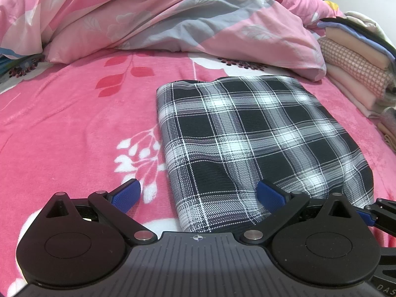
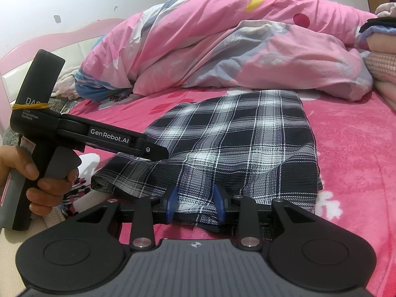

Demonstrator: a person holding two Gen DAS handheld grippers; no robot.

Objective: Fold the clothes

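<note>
Left gripper [image 1: 198, 194] stands wide, its blue pads [image 1: 127, 195] apart and holding nothing; one pad hangs over the pink blanket [image 1: 61, 133], the other over the near edge of the plaid cloth [image 1: 259, 143]. Right gripper [image 2: 196, 201] is narrow, with the near hem of the plaid cloth [image 2: 235, 143] lying between its pads [image 2: 172, 203]; a gap shows between pad and fabric on both sides, so the pads do not seem to press on it.

From the left wrist view the plaid cloth lies folded into a neat rectangle on the bed, right of the middle. From the right wrist view its left corner is loose and rumpled, and the left gripper's black body reaches over that corner, gripped at its handle by a hand [image 2: 32, 175].

Behind the cloth a pink duvet [image 1: 173, 24] is bunched up. At the right edge a stack [image 1: 356, 61] of folded clothes sits beside it.
</note>
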